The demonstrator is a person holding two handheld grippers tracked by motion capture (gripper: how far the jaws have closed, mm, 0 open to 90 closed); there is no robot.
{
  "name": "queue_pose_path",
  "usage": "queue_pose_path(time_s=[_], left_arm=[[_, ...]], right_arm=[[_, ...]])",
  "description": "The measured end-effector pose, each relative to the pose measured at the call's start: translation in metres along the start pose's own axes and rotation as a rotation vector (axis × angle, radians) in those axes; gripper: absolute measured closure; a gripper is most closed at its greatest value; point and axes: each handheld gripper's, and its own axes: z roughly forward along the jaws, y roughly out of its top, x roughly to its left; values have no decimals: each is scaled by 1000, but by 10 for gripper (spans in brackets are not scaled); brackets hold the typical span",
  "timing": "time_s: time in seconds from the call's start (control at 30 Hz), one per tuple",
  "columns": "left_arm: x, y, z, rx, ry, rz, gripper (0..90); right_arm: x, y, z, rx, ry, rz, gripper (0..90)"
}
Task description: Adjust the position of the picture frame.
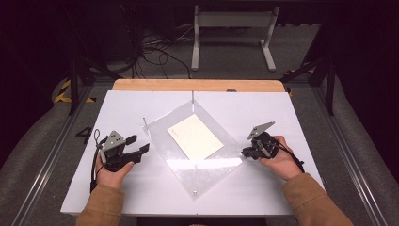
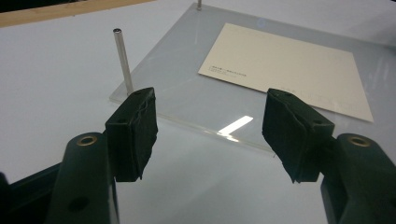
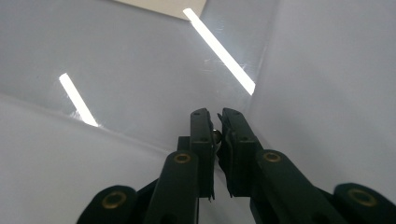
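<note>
Clear plate (image 1: 197, 155) carries a card (image 1: 195, 136); left gripper (image 1: 136, 146) has jaws apart, right gripper (image 3: 217, 128) jaws clamp a small pin (image 3: 216, 135).

Overhead light falls brightly on the white surface (image 1: 263, 113), while the floor and room beyond sink into near black at the high view's edges and corners. The clear acrylic plate (image 1: 207, 174) throws back glare: a pale patch in the high view, sharp white streaks in both gripper views. The high view is soft and grainy. In the right gripper view the jaws look dark and slightly blurred.
</note>
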Motion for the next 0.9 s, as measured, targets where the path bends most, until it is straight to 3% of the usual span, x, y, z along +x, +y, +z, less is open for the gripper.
queue_pose_path(time_s=[0.03,0.1,0.43,0.53,0.6,0.77,0.9], left_arm=[[1,0,0,4,-2,-1,357],[2,-1,0,7,-1,0,357],[7,-1,6,21,10,-19,361],[16,1,15,46,41,-52,361],[21,4,19,32,61,-64,361],[32,13,29,30,108,-81,361],[40,19,44,23,100,-116,376]], right_arm=[[12,-2,-1,4,29,-34,828],[22,-3,-2,3,46,-62,828],[71,-7,-3,11,140,-164,828],[84,-5,-1,22,172,-197,827],[91,-4,0,23,191,-216,827],[93,-4,1,7,212,-201,799],[84,-7,-6,-90,220,-144,739]])
